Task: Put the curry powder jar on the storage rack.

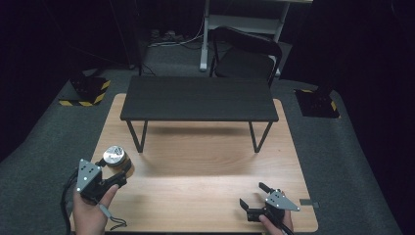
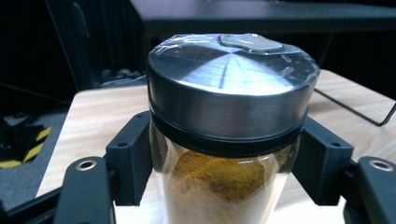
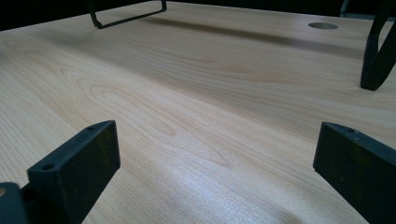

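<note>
Gripping a jar (image 2: 229, 140) just below its lid (image 2: 231, 88), the left tool (image 1: 119, 172) has one black jaw pressed to each side of the glass; the jar holds an orange-brown powder and stands at the near-left part of the table (image 1: 205, 196), whether resting on the wood or lifted just clear I cannot tell; a clear film wraps the brushed metal lid. The right tool (image 1: 253, 196) sits low at the near-right edge, jaws spread wide with nothing between them, bare wood ahead of it. Beyond both, a small black shelf (image 1: 198, 98) on thin wire legs stands across the far half of the table; a dark chair (image 1: 244, 54) waits behind that.

Risks, as I judge them: the jaws bear on smooth round glass high up, so a quick tilt or swing could let the jar slip or pivot downward; squeezing harder on the glass may not help; if the jar goes toward the shelf, its lid or the tool could clip the shelf's front edge or a leg.
</note>
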Demonstrator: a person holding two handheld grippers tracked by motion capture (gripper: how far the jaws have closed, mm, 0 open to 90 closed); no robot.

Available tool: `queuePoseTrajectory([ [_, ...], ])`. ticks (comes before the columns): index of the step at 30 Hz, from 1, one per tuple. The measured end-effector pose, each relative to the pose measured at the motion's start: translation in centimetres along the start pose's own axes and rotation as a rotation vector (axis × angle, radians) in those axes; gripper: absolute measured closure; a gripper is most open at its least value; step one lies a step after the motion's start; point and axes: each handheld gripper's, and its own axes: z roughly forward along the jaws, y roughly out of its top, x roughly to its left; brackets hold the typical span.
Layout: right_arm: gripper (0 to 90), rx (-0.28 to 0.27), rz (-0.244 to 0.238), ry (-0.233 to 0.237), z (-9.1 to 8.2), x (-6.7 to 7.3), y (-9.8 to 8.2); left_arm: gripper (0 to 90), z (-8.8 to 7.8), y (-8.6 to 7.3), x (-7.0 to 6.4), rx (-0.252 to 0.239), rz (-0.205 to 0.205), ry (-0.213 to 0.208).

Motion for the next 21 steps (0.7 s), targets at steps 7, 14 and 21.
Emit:
queuePoseTrajectory([
  [7,0.1,-0.001,0.0,0.001,0.0,0.0,0.0,30.7,0.5,2.3,-1.2,-0.019,-0.002,0.001],
  [14,0.1,-0.001,-0.002,0.003,0.0,0.0,0.0,30.8,1.2,4.9,-2.2,-0.039,-0.004,0.005],
  [21,0.1,-0.002,-0.002,0.004,-0.1,0.0,-0.1,30.7,2.6,7.3,-2.9,-0.06,0.006,0.007],
])
